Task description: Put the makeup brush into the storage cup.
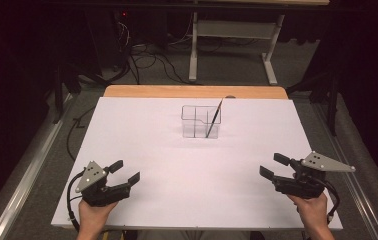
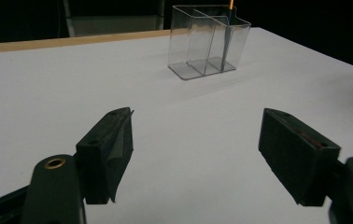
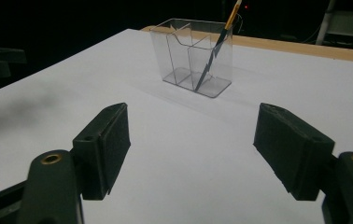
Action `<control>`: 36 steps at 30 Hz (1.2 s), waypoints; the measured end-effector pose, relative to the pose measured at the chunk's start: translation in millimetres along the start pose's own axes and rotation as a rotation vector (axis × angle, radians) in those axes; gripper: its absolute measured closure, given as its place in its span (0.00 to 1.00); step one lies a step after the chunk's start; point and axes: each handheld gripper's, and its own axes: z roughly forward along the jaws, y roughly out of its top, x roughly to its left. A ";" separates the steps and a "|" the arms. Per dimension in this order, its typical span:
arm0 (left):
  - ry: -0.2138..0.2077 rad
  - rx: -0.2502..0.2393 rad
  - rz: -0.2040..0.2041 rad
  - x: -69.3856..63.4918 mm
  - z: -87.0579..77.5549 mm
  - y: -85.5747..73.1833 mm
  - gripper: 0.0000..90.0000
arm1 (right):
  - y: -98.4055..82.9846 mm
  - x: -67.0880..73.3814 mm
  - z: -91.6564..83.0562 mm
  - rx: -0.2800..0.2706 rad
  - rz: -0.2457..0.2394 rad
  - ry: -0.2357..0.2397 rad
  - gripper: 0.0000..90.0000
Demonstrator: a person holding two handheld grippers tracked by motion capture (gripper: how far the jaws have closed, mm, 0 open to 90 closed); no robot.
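Note:
A clear plastic organiser (image 1: 200,121) with compartments stands upright on the white table (image 1: 167,150), toward the far middle. A thin dark brush (image 1: 214,118) with a light tip leans in its right front compartment. The same organiser (image 2: 208,41) and brush (image 2: 226,42) appear in the left gripper view, and organiser (image 3: 194,56) with brush (image 3: 215,50) in the right gripper view. My left gripper (image 1: 125,171) rests near the front left, jaws apart, nothing between them. My right gripper (image 1: 274,166) sits near the front right, also open and empty. Both are well short of the organiser.
A wooden strip (image 1: 195,92) edges the far side of the table. Beyond it, on the floor, stand a white desk frame (image 1: 232,45) and loose cables (image 1: 147,60). Metal rails (image 1: 22,165) run beside the table on the left.

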 end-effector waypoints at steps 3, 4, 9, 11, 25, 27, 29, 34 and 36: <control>0.001 0.001 0.002 -0.2 0.0 0.0 0.29 | -2.5 -0.5 0.2 0.007 0.002 -0.003 0.32; 0.001 0.001 0.003 -0.2 0.0 -0.1 0.29 | -3.5 -0.7 0.4 0.007 0.003 -0.004 0.32; 0.001 0.001 0.002 -0.1 0.2 0.0 0.29 | -7.8 -3.1 2.0 0.019 0.006 -0.008 0.32; 0.000 0.002 0.003 -0.1 0.1 -0.1 0.29 | -9.2 -3.1 2.6 0.021 0.015 -0.007 0.32; 0.000 0.003 0.003 -0.1 0.0 -0.1 0.29 | -16.6 -4.2 8.0 0.037 0.016 -0.018 0.32; 0.000 0.003 0.004 -0.2 0.0 -0.1 0.29 | -17.5 -4.8 8.8 0.039 0.020 -0.020 0.33; -0.001 0.003 0.003 -0.2 -0.1 -0.2 0.29 | -18.8 -5.4 10.0 0.043 0.020 -0.022 0.33; 0.001 0.002 0.001 -0.1 -0.3 -0.2 0.29 | -20.8 -6.6 11.7 0.044 0.023 -0.026 0.33; 0.000 0.002 0.003 -0.2 -0.2 -0.1 0.29 | -21.2 -7.0 11.9 0.048 0.023 -0.028 0.33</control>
